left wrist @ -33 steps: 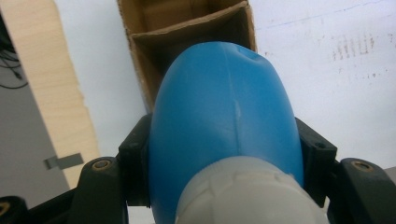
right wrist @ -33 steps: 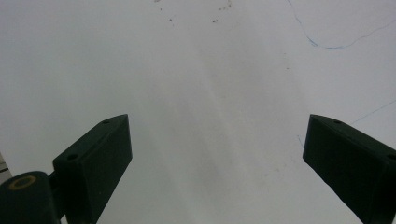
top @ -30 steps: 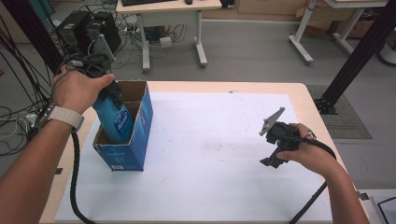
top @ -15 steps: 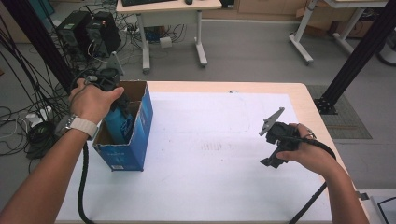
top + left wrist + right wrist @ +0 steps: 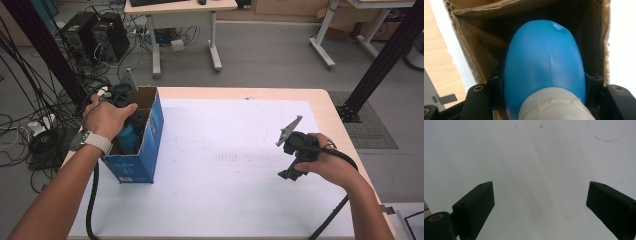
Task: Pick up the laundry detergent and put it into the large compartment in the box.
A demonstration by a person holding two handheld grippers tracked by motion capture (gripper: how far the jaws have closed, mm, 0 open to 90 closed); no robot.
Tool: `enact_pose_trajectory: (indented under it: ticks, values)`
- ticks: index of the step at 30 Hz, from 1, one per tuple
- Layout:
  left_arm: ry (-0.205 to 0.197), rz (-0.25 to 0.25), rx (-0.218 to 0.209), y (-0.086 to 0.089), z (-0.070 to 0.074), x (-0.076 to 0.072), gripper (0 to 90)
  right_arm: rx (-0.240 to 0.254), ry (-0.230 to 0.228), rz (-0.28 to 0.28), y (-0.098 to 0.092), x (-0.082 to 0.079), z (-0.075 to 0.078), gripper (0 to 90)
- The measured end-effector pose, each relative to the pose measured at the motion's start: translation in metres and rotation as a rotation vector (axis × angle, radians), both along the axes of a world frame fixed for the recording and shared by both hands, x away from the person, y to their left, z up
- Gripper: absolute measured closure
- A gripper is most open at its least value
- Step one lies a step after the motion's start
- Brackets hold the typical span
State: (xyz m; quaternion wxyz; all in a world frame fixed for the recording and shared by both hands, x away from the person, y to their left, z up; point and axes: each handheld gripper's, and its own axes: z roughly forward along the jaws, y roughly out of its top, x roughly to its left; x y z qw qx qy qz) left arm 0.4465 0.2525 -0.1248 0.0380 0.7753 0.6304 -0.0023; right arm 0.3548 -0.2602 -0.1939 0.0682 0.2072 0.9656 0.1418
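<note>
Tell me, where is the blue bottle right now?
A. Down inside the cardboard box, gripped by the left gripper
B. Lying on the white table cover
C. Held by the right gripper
A: the blue bottle sits between the left gripper jaws, box walls around it.

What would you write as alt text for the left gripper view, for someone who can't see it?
A blue plastic bottle with a white cap is clamped between the left gripper's two black jaws, pointing down into an open cardboard box. Light wooden tabletop and white paper show outside the box walls.
</note>
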Motion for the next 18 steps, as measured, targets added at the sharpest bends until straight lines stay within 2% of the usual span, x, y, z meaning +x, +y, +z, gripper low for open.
enact_pose_trajectory:
  ticks: [7, 18]
  values:
    - [0.010, -0.010, 0.004, 0.000, -0.010, 0.002, 38.0, 0.001, -0.001, -0.002, 0.000, 0.000, 0.000, 7.9]
    - [0.000, -0.010, -0.007, 0.006, -0.011, 0.000, 37.7, -0.001, -0.001, -0.007, 0.000, -0.002, 0.001, 7.9]
